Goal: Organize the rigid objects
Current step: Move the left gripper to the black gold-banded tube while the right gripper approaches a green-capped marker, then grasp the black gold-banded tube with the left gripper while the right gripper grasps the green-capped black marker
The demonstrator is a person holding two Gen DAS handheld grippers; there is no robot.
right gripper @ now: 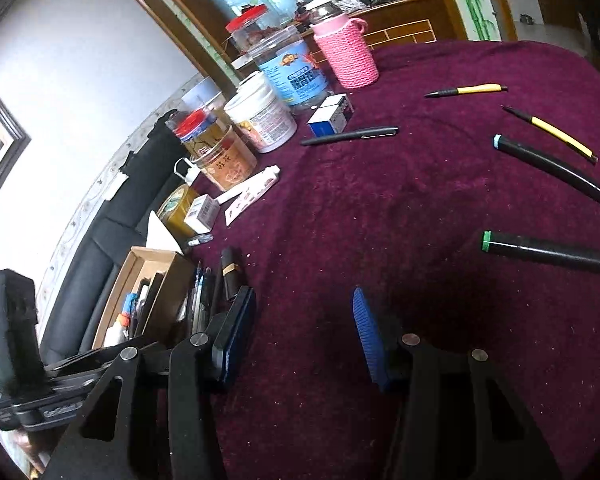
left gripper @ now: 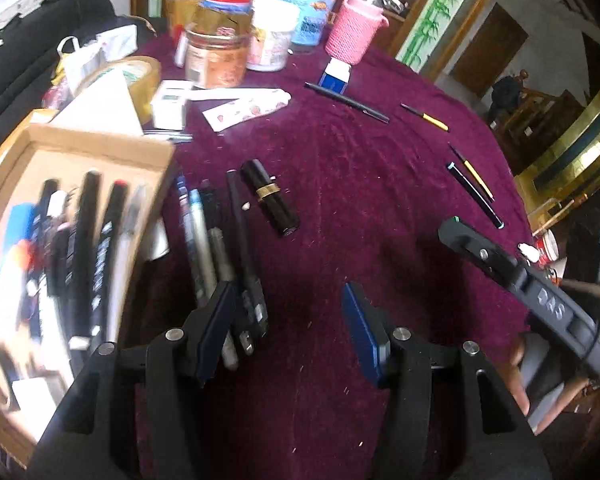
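Above a purple tablecloth (left gripper: pixel 340 184), the left gripper (left gripper: pixel 290 332) hovers with jaws wide and empty, just beside a row of pens (left gripper: pixel 216 248) lying along a cardboard box (left gripper: pixel 100 148) that holds more pens. Near them lies a black tube with a gold band (left gripper: pixel 270 198). To the right, the right gripper (right gripper: pixel 300 332) is spread wide too, gripping nothing, near a green-capped marker (right gripper: pixel 548 250). Further off lie two yellow pens (right gripper: pixel 474 90), then jars (right gripper: pixel 224 160).
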